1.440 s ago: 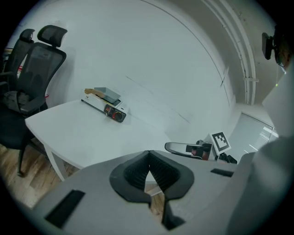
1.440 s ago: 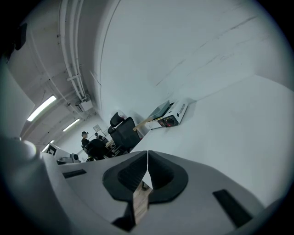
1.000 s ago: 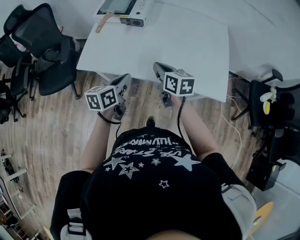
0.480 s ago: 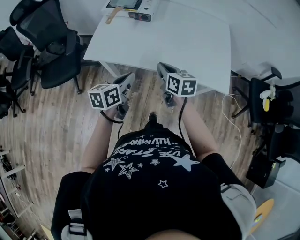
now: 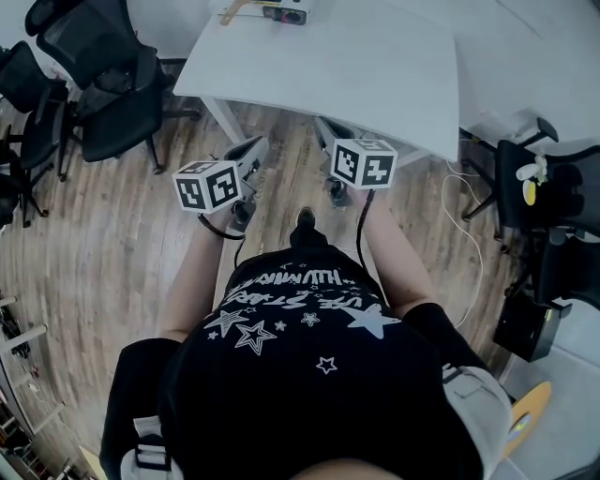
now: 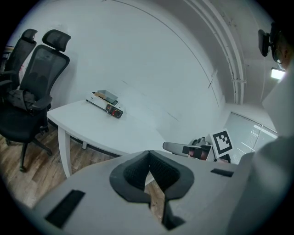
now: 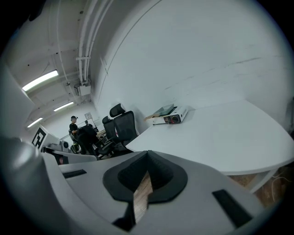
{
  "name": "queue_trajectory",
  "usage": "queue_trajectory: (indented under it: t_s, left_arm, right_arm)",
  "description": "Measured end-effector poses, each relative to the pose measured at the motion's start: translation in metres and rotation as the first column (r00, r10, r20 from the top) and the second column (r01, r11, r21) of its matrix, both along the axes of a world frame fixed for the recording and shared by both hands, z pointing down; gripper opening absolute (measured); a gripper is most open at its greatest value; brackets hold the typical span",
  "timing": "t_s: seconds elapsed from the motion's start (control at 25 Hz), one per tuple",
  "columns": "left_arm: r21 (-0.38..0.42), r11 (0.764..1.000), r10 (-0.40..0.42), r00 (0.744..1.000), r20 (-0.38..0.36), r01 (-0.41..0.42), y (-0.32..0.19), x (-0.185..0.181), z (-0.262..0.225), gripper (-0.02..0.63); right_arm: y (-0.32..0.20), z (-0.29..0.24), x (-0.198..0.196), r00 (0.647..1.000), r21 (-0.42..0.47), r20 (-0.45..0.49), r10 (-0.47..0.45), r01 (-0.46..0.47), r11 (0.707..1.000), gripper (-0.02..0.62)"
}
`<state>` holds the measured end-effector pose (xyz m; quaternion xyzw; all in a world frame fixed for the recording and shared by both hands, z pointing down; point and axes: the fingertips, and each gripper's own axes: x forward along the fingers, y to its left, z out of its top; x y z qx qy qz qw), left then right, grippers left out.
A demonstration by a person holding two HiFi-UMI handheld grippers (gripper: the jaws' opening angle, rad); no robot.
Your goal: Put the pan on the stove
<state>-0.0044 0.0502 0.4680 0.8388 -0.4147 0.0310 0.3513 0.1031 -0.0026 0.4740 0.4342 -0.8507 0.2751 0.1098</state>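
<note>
A small white tabletop stove (image 5: 281,9) sits at the far end of the white table (image 5: 375,66). A flat grey pan (image 7: 163,110) with a wooden handle (image 7: 149,117) appears to lie on top of the stove (image 7: 172,117); the left gripper view shows the stove (image 6: 106,103) too. My left gripper (image 5: 255,148) and right gripper (image 5: 323,127) hang side by side in front of the person. They are over the wooden floor at the table's near edge, far from the stove. Both are shut with nothing between the jaws.
Black office chairs (image 5: 103,84) stand to the left of the table, and another chair (image 5: 553,197) stands at the right. A white cable (image 5: 469,253) trails on the wooden floor. A person (image 7: 76,131) sits among chairs in the distance.
The table, stove and chairs have slid toward the top of the head view. The grippers, which were over the table's near edge, are now over the floor. Both stayed shut.
</note>
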Motion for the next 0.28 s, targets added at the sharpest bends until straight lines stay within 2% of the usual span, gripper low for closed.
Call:
queue_trajectory:
  t_s: [0.28]
  left_arm:
    - [0.001,1.000,0.010,1.000,-0.007,-0.010,0.047,-0.006,0.003,0.008]
  right_arm:
    - [0.048,0.002,-0.008,1.000,0.006,-0.010,0.004,-0.004,1.000,0.006]
